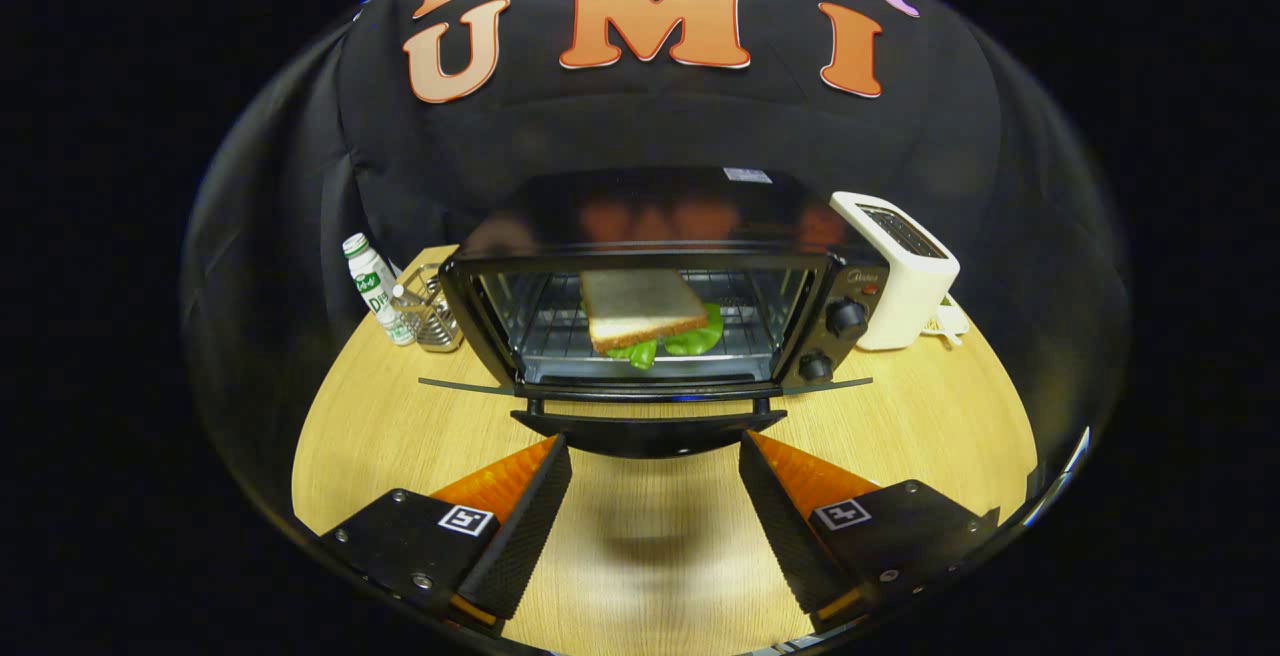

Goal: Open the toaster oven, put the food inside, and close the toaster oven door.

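Note:
A black toaster oven (845,281) stands on the wooden table straight ahead of the fingers. Its glass door (645,388) hangs fully open and lies level, with the black door handle (645,431) facing me. A sandwich of white bread with green lettuce (645,314) rests on the wire rack inside the oven. My gripper (655,456) is open with nothing between its fingers. The two black fingertips with orange sides stand wide apart, just short of the handle and at either end of it.
A white pop-up toaster (900,271) stands right of the oven, close against it. Left of the oven are a white and green bottle (375,286) and a wire holder (430,314). Bare wooden table (650,556) lies under the fingers.

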